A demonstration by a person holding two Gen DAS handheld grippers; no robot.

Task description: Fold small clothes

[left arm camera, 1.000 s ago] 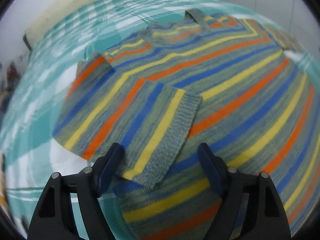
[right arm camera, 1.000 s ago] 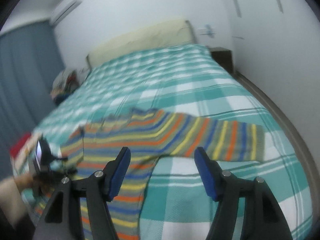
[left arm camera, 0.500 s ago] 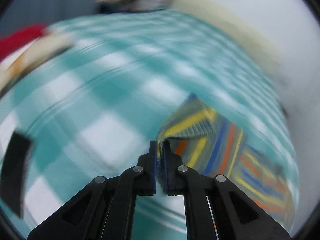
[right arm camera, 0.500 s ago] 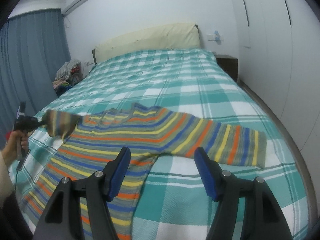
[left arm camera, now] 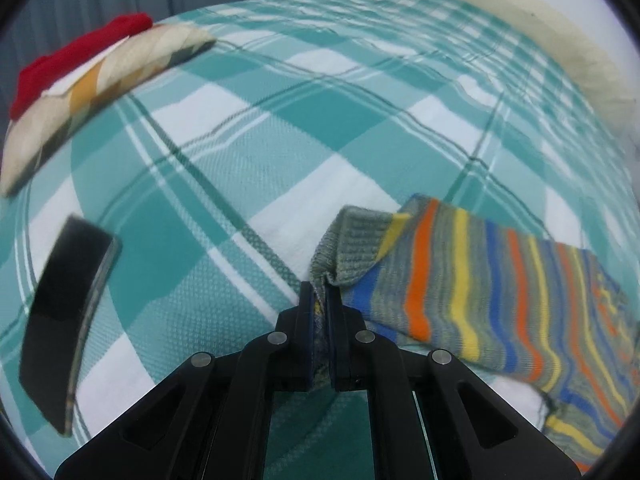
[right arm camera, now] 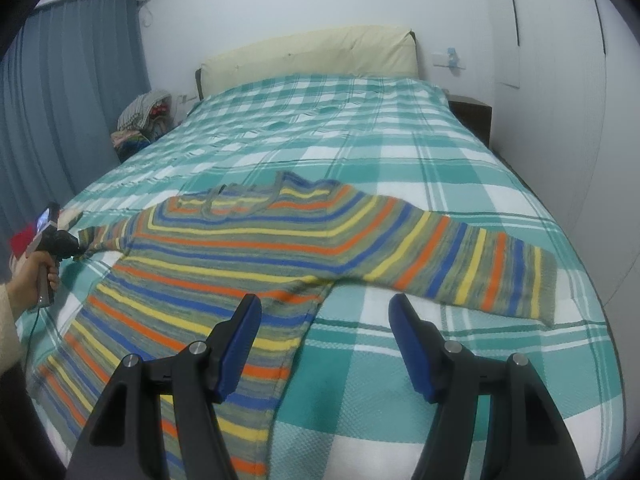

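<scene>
A striped knit sweater (right arm camera: 256, 248) in grey, blue, orange and yellow lies flat on the green and white checked bed (right arm camera: 400, 160). Its one sleeve (right arm camera: 480, 272) is stretched out to the right. My left gripper (left arm camera: 320, 300) is shut on the ribbed cuff of the other sleeve (left arm camera: 460, 288) and holds it out just above the bedspread; it also shows at the far left of the right wrist view (right arm camera: 74, 250). My right gripper (right arm camera: 324, 340) is open and empty, above the sweater's side edge below the armpit.
Folded clothes, a red piece on a cream patterned one (left arm camera: 92, 80), lie at the left of the bed. A black flat device (left arm camera: 64, 312) lies nearer. A pile of clothes (right arm camera: 140, 120) sits beside the cream headboard (right arm camera: 312, 56). A dark nightstand (right arm camera: 468, 116) is on the right.
My left gripper has shut on the folded-in sleeve cuff and pulled the sleeve outward to the left. My right gripper has stayed open and moved slightly closer over the sweater.
</scene>
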